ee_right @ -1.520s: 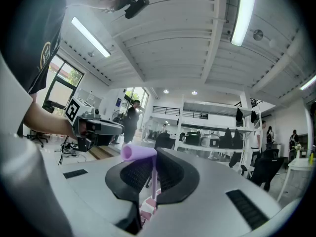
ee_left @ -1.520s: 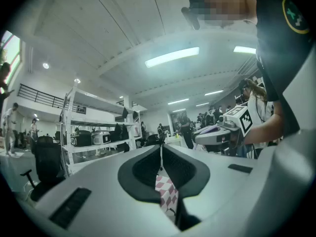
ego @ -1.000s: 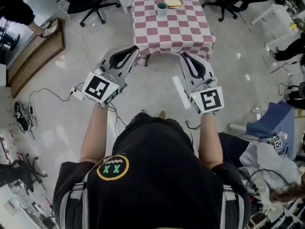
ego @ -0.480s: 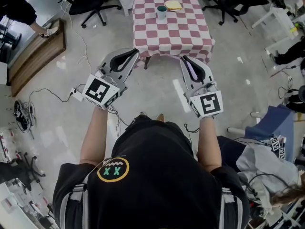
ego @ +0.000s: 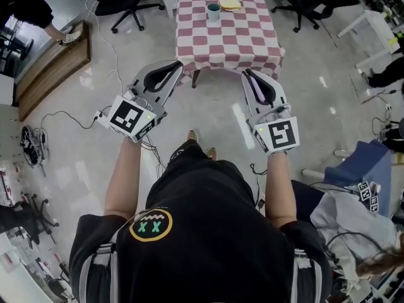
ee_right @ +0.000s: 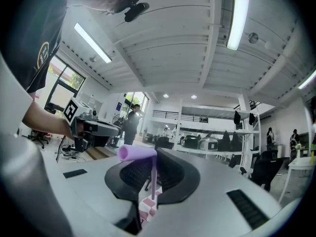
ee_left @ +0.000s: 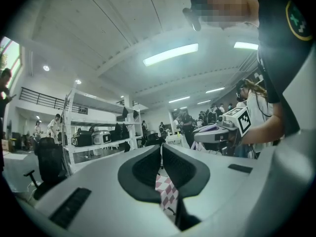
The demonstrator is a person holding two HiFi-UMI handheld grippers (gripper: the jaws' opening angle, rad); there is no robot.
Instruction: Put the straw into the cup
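**Straw (ee_right: 153, 179) pinched in the right gripper (ego: 247, 73); cup (ego: 214, 11) well ahead.**
Short of the cup and to its left, the left gripper (ego: 177, 65) has its fingers pressed together on nothing. The cup stands at the far end of the checked surface (ego: 227, 43), well apart from both grippers. Short of the cup and slightly to its right, the right fingers hold the purple straw, shaft between them and bent top past their tips. That hand likely has to carry the straw forward and a little left.

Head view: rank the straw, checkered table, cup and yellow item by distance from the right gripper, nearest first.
1. Straw, clamped in the right gripper.
2. Checkered table, ahead.
3. Cup and yellow item, at table's far edge: too close to call.
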